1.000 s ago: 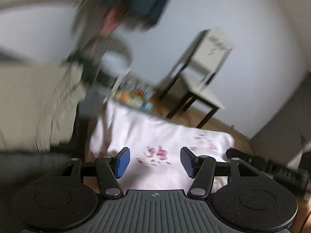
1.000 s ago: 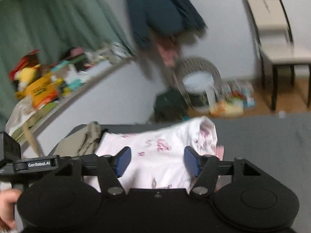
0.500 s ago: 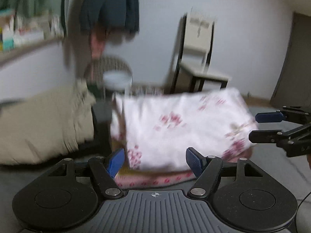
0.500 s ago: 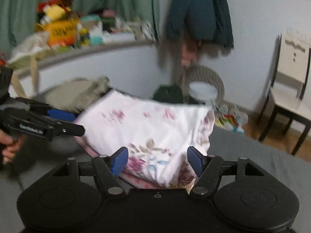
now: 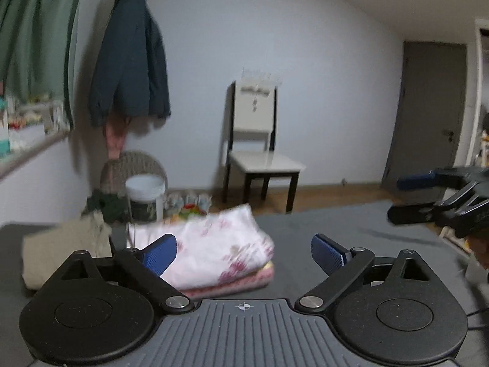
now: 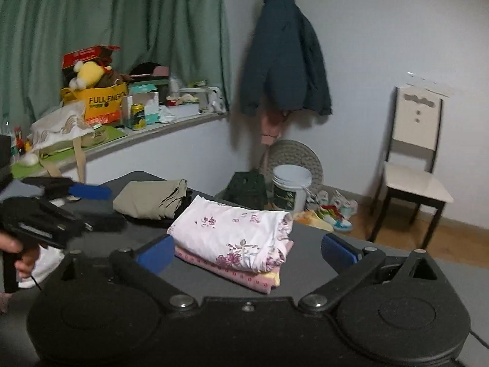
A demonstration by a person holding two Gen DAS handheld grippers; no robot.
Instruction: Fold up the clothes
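Fingers spread on both grippers, left gripper (image 5: 243, 252) and right gripper (image 6: 244, 252), nothing pinched. Floral garment (image 6: 235, 235) sits folded on pink stack (image 6: 244, 278); square edges gently, then reach for khaki garment (image 6: 149, 197).

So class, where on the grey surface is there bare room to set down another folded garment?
Bare grey surface lies right of the floral stack, toward the chair. Left is crowded: the khaki garment and the left tongs.
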